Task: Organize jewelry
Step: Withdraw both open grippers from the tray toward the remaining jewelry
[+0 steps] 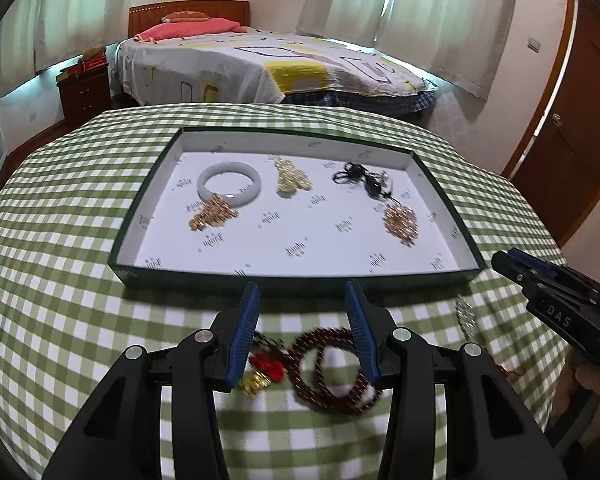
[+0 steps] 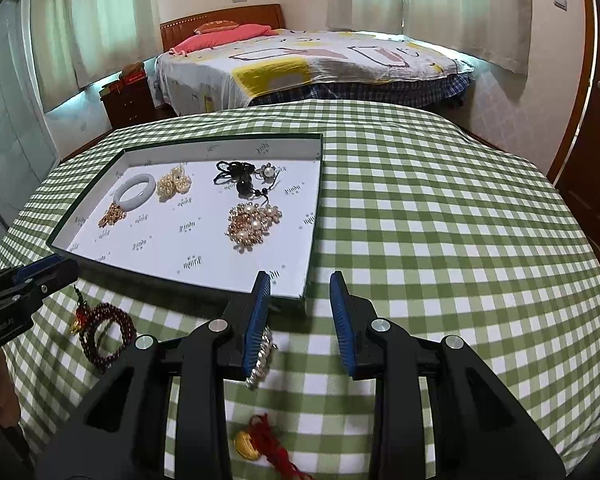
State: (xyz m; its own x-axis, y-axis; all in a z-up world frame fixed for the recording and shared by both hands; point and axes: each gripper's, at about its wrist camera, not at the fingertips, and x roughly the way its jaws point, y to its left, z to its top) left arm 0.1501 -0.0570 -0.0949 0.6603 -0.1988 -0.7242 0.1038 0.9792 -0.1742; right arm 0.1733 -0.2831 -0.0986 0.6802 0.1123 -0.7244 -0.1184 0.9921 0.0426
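Left gripper (image 1: 302, 300) over red beads (image 1: 332, 364), right view: silver piece (image 2: 262, 360)

- Woven cloth (image 1: 80, 320) in green and white check covers the counter, matt and slightly wrinkled.
- Beyond the fingers, the tray (image 1: 148, 220) looks like card, its lining white printed paper, matt.
- The bangle (image 1: 229, 181) in it is smooth, milky and glossy.
- Between the left fingers (image 1: 244, 332), dark red beads (image 1: 324, 376) shine faintly.
- The finger pads are ribbed blue, rubber-like; the arms behind are matt black plastic with bright metal pins.
- Against the right fingers (image 2: 256, 324), a silvery piece (image 2: 265, 354) glints like metal.
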